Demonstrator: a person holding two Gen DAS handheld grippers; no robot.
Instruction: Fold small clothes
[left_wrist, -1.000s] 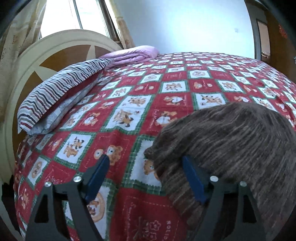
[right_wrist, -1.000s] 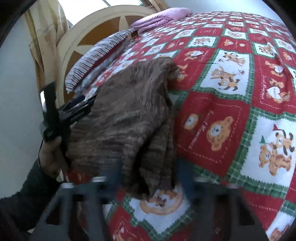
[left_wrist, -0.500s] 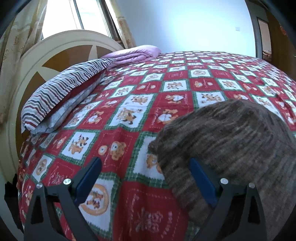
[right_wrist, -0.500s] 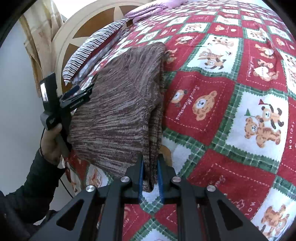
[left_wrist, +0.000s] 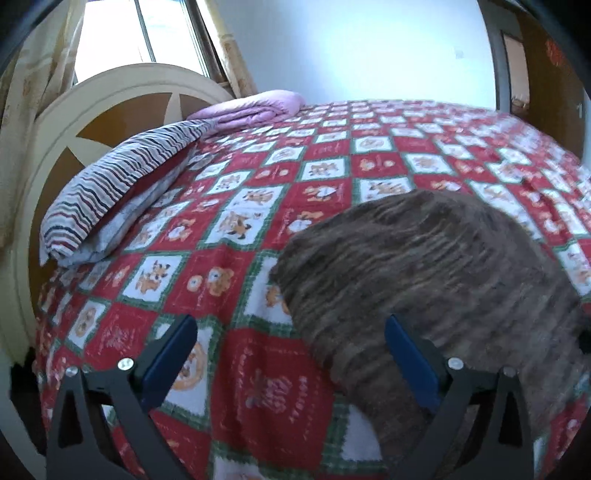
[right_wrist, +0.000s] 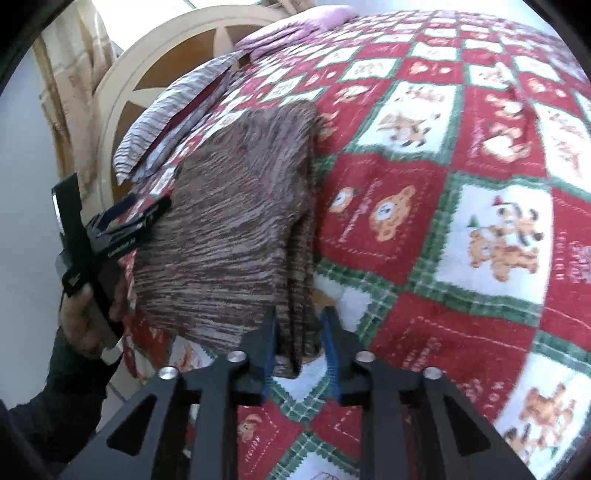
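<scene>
Clothing to be folded consists of one brown marled knit garment (right_wrist: 236, 229), lying folded on the bedspread (left_wrist: 258, 398), a red, white and green checked cover printed with bears that fills most of both views. In the right wrist view the garment occupies the area from 12 o'clock to 9 o'clock of the frame centre, with a thicker folded edge running down its right side toward 6 o'clock. In the left wrist view the same garment (left_wrist: 436, 280) fills the 4 o'clock sector. A cream and brown headboard (left_wrist: 110, 99) stands at 10 o'clock in the left wrist view, with a striped pillow (left_wrist: 110, 192) lying against it and a folded lilac blanket (left_wrist: 255, 107) beyond the pillow at 11 o'clock. A curtained window (left_wrist: 155, 33) sits above the headboard. The right gripper (right_wrist: 299, 336) is at 6 o'clock in its own view; its blue-padded jaws stand a little apart on either side of the garment's near folded edge, and the fabric between them is not squeezed. The left gripper (left_wrist: 291, 350) has its jaws wide apart; the right jaw lies over the garment's near-left edge, the left jaw over bare bedspread. In the right wrist view the left gripper (right_wrist: 122, 221) appears at 9 o'clock, held in a hand (right_wrist: 83, 325) at the garment's left edge.
</scene>
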